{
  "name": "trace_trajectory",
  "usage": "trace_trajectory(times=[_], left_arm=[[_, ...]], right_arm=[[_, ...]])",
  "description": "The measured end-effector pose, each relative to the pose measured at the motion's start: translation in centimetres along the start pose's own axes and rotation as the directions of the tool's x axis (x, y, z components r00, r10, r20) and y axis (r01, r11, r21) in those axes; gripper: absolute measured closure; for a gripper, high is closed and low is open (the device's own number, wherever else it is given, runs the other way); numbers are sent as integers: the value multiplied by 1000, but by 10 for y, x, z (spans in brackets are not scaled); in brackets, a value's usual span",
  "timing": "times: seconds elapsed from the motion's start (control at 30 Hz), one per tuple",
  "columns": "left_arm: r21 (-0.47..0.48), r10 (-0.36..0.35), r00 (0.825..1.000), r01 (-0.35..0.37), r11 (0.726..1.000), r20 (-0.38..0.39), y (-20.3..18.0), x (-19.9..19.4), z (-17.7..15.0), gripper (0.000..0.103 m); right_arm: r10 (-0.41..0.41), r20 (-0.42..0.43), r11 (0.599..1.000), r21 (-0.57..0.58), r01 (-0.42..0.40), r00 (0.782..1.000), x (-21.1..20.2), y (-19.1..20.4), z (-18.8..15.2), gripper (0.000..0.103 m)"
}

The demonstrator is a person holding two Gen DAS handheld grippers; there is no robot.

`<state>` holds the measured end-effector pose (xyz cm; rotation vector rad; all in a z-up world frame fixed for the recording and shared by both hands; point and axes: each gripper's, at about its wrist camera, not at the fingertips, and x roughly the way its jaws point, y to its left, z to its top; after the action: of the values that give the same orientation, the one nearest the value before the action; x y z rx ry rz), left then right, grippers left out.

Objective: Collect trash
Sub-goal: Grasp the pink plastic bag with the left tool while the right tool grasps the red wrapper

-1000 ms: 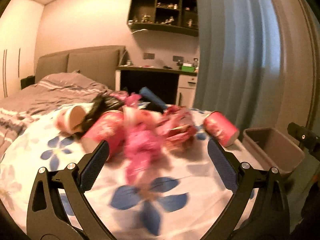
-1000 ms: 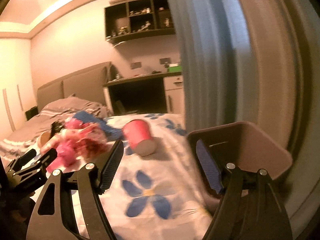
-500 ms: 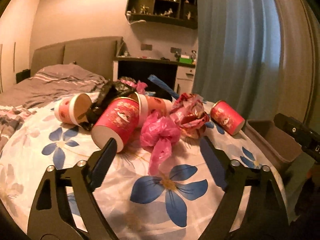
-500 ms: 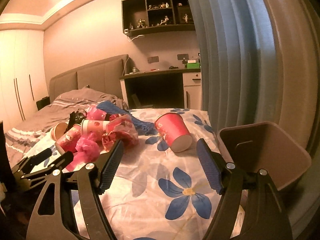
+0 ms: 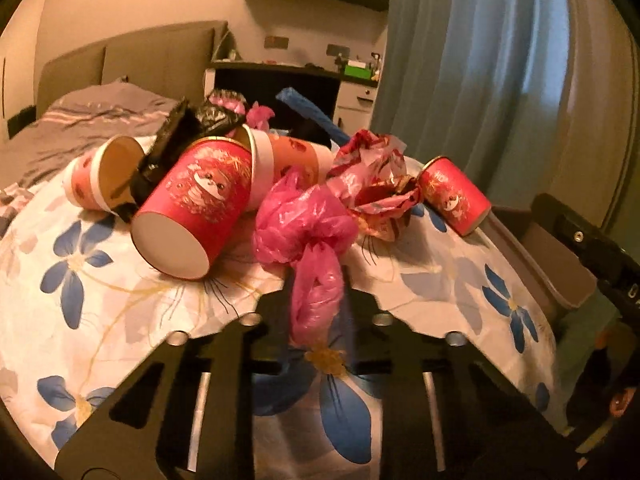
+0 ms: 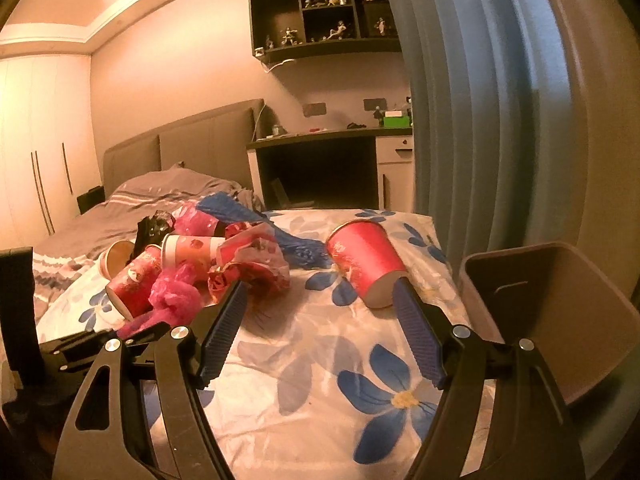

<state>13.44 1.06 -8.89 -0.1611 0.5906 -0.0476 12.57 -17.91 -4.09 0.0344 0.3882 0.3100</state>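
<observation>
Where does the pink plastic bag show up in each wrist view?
Left wrist view: pink plastic bag centre, its tail between the closing left gripper jaws.
Right wrist view: bag lower left, beside the cup pile.
Shared landmark: the lone red cup near the bin.

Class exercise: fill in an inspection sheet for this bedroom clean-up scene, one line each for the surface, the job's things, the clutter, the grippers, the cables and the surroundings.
Surface: flowered bedsheet, white with blue flowers, covers the bed.
Job's things: pink plastic bag, crumpled wrapper, black bag, blue bag, a red paper cup in the heap with two paler cups behind it, lone red cup on its side apart from the heap, brown bin beside the bed.
Clutter: nothing seen beyond the trash.
Grippers: left gripper closing, the pink bag's tail between its jaws; right gripper open, empty, near the lone cup.
Cables: white cord under the wall shelf.
Surroundings: curtain, desk, headboard.
</observation>
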Motion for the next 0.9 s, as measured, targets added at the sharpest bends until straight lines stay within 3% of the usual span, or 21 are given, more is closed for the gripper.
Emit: trace_trajectory(times=[0.13, 0.5, 0.77, 0.9], left_arm=[[6, -15, 1000, 15, 1000, 8, -1, -2, 0, 100], [25, -59, 986, 56, 998, 158, -8, -58, 12, 101], [17, -24, 973, 21, 1000, 230, 2, -81, 21, 101], [6, -13, 970, 12, 1000, 244, 8, -86, 22, 101]], right_arm=[[9, -8, 1000, -9, -9, 1000, 8, 6, 1, 30], [27, -33, 999, -26, -28, 999, 28, 21, 2, 29], [54, -78, 998, -38, -57, 996, 61, 43, 5, 30], [86, -130, 996, -22, -90, 988, 79, 47, 6, 38]])
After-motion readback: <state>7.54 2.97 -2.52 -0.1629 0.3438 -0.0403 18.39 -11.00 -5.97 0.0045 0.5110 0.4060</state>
